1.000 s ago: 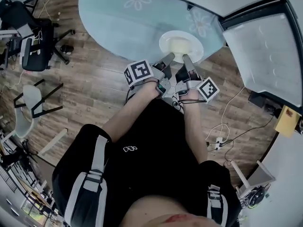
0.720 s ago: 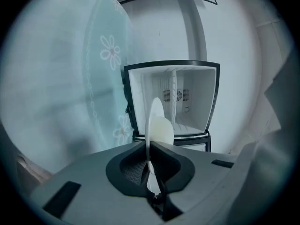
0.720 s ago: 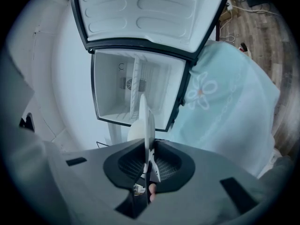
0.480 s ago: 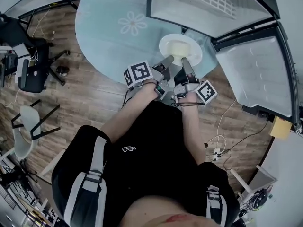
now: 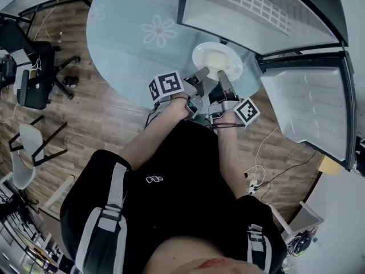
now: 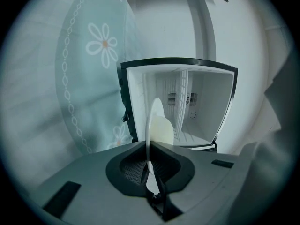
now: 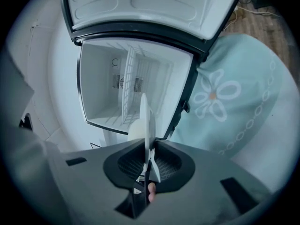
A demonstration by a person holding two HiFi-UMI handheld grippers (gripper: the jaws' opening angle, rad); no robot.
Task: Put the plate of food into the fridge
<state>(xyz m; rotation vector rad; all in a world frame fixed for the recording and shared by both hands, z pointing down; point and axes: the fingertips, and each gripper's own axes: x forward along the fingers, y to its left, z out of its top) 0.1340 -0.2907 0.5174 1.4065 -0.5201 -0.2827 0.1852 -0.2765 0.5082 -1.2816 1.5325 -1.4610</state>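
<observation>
Plate [image 5: 201, 51] is about halfway there, I'd say. The person has it pinched by the near rim, with the left gripper [image 5: 201, 73] clamped on at roughly 7 o'clock and the right gripper [image 5: 223, 76] clamped on at roughly 5. The pale food [image 5: 219, 56] sits in the middle. The fridge [image 5: 217, 16] is already open at 12 to 1 o'clock from the plate, and its door [image 5: 311, 104] is swung out at 3 o'clock. Both gripper views look straight past the plate into the white inside. What's left, I reckon, is carrying it in, setting it down on the rack [image 5: 254, 0] and letting go. From above it's hard to say how high the plate is. It hangs over the table [image 5: 131, 44] at the cloth's 4 o'clock edge, and I can't tell if it's lifted clear. No idea what the food is, just a pale lump. The far end of the fridge runs off the frame, so I can't see how much room is inside.
</observation>
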